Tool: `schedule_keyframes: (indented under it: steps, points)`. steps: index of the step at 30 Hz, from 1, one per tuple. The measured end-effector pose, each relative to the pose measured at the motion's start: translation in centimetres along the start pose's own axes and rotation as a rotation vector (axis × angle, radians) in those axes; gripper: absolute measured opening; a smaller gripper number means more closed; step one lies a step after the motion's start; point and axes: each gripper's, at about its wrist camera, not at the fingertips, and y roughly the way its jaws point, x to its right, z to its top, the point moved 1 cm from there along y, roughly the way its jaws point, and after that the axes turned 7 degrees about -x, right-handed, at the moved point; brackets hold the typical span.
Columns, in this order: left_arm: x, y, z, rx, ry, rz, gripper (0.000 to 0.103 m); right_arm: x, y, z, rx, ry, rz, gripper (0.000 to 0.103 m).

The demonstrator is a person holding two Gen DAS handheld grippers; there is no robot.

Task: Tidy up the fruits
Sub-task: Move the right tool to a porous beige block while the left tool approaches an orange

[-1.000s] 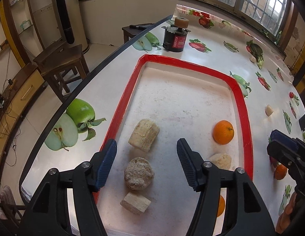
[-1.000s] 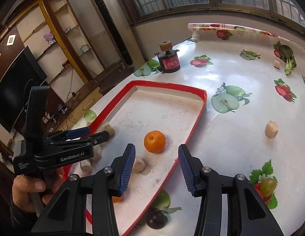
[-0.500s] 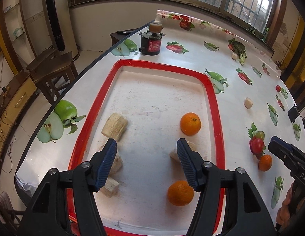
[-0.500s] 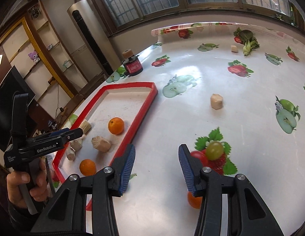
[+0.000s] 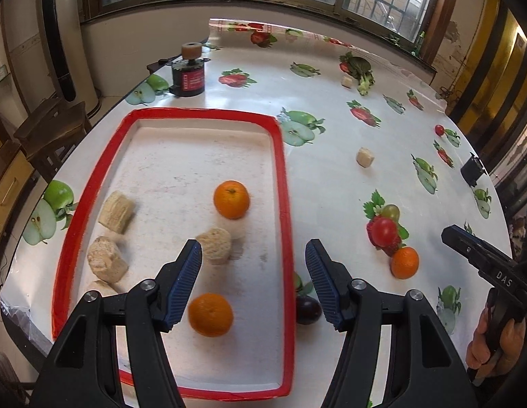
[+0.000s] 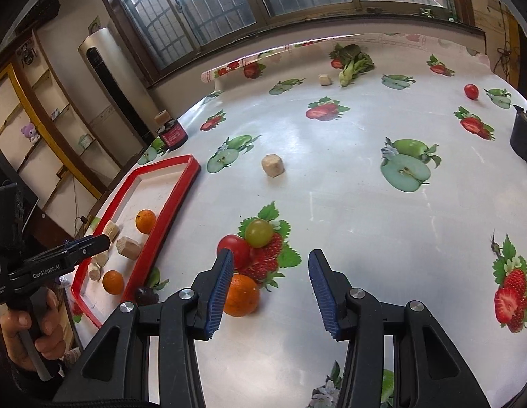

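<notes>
A red-rimmed white tray [image 5: 284, 187] holds two oranges [image 5: 231, 199] [image 5: 210, 314] and several beige blocks [image 5: 214, 244]. My left gripper [image 5: 254, 248] is open and holds nothing; it hangs over the tray's right side near the rim. Right of the tray a third orange [image 6: 241, 295] lies on the tablecloth, partly behind the left finger of my right gripper [image 6: 270, 258], which is open and holds nothing. A red tomato [image 6: 234, 250] and a green fruit [image 6: 259, 233] sit just beyond that orange. A dark plum [image 6: 146, 295] rests against the tray's outer rim.
A beige block [image 6: 272, 166] lies in the middle of the table, another [image 6: 325, 79] by the far greens. A small red tomato [image 6: 471, 91] and a black device [image 6: 523, 136] are at the right edge. A dark jar [image 5: 188, 80] stands behind the tray. Wooden chairs stand left of the table.
My left gripper has moved right, from over the beige blocks to the tray's right side. My right gripper has swung right off the tray to the orange on the tablecloth.
</notes>
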Motion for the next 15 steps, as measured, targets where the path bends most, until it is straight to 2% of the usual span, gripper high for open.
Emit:
schedule_keyframes:
  steps: [5,15]
  points:
    - [3.4,0.0,-0.8,-0.018,0.049,-0.059,0.062,1.2,-0.6,-0.3,0.009,0.015,-0.02,0.049]
    - [9.6,2.0,-2.0,-0.072,0.152,-0.112,0.062,1.9,-0.7,0.8,0.007,-0.01,-0.034,0.049]
